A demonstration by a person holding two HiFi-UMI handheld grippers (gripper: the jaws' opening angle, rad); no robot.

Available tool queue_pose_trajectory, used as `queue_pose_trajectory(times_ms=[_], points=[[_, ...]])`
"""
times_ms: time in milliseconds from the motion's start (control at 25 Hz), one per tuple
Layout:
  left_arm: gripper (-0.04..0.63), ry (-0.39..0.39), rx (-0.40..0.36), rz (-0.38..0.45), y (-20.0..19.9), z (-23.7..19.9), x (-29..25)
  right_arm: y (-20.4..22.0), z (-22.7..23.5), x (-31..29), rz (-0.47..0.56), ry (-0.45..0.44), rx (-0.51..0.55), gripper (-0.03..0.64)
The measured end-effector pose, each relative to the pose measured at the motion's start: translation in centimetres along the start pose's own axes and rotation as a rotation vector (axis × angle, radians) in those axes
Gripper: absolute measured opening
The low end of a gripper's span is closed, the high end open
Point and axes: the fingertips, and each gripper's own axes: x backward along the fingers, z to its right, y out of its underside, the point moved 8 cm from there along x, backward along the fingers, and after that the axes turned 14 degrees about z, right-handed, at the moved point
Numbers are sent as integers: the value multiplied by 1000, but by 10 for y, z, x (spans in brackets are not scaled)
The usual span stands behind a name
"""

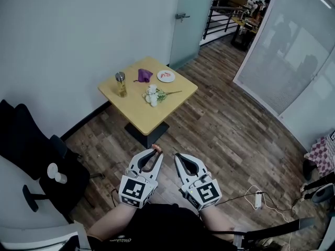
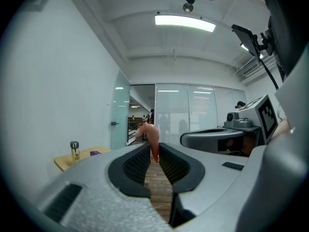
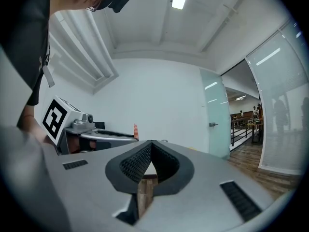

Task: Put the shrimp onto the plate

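A pink shrimp (image 1: 156, 148) sticks out from the tips of my left gripper (image 1: 155, 152), which is shut on it. In the left gripper view the shrimp (image 2: 150, 135) is pinched between the dark pads, its tail pointing up. My right gripper (image 1: 178, 157) is beside the left one, shut with nothing in it; its view shows the jaws (image 3: 150, 144) closed together. Both grippers are held above the wooden floor, well short of the table. The white plate (image 1: 166, 76) sits at the far right corner of the yellow table (image 1: 137, 115), with something orange-red on it.
On the table stand a bottle (image 1: 121, 84), a purple cloth (image 1: 143, 76) and white flowers (image 1: 153, 95). A black chair (image 1: 31, 140) stands at the left. A power strip with cables (image 1: 257, 197) lies on the floor at the right. Glass partitions and a door lie beyond the table.
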Motion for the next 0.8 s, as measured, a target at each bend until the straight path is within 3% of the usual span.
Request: queue_pose_trajectory(times_ms=[480,800], points=[[55,29,38,-18,13,-56,33,17,-35,-38,-37,74,19,2],[57,72,61,-34,20,-66,34,26,-48,-46,-52,104,4,2]])
